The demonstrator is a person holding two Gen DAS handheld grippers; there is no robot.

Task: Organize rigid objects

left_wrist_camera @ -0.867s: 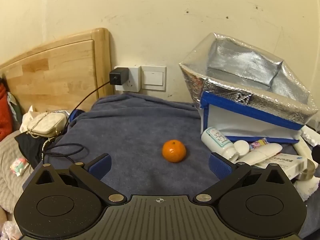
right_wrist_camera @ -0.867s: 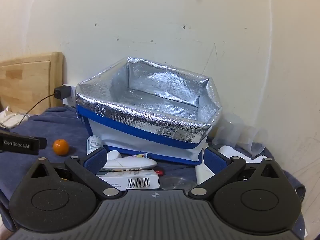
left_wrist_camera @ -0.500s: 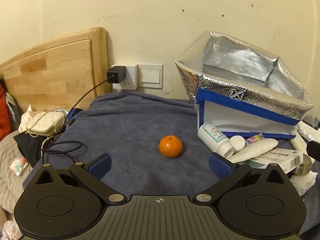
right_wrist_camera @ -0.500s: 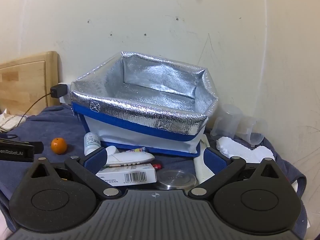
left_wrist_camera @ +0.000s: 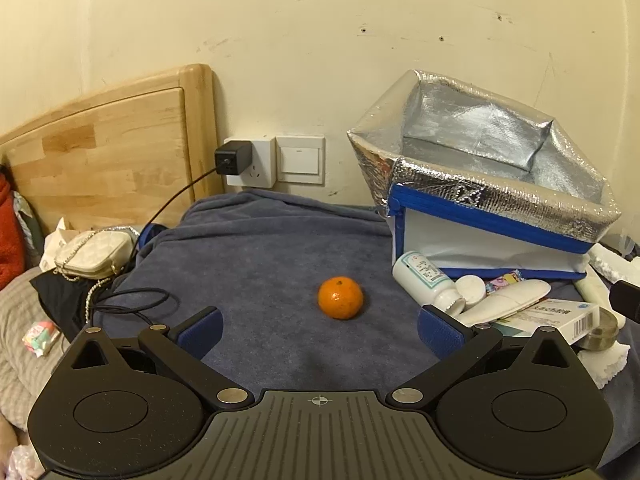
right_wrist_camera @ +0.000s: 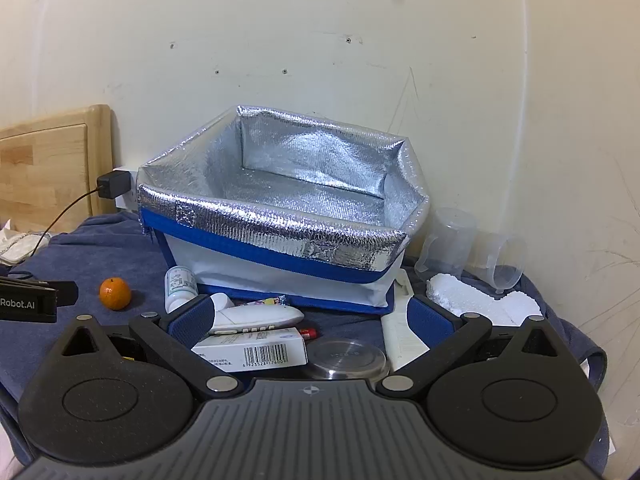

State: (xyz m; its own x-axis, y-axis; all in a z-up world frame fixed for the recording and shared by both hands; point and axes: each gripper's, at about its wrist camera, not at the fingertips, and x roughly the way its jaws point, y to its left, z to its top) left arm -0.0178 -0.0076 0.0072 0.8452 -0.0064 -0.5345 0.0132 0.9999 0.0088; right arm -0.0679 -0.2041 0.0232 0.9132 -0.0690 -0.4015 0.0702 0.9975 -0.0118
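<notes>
A small orange (left_wrist_camera: 340,297) (right_wrist_camera: 115,293) lies alone on the blue towel, just ahead of my left gripper (left_wrist_camera: 320,330), whose jaws stand wide open and empty. A foil-lined cooler bag (left_wrist_camera: 480,184) (right_wrist_camera: 280,216) with a blue band stands open at the right. Against its front lie a white pill bottle (left_wrist_camera: 424,278) (right_wrist_camera: 180,286), a white remote-like device (right_wrist_camera: 256,317), a barcoded box (right_wrist_camera: 256,350) (left_wrist_camera: 552,318) and a round metal tin (right_wrist_camera: 348,360). My right gripper (right_wrist_camera: 308,318) hangs open above that pile, touching nothing.
Two clear plastic cups (right_wrist_camera: 452,244) and white foam pieces (right_wrist_camera: 480,300) sit right of the bag. A charger (left_wrist_camera: 232,158) is plugged into the wall socket, its cable (left_wrist_camera: 132,300) coiled on the towel. A wooden headboard (left_wrist_camera: 100,152) and a white purse (left_wrist_camera: 92,254) are at the left.
Both grippers have drawn closer to the objects and tilted down a little; the orange and the bag sit slightly left of where they were. Nothing was grasped.
</notes>
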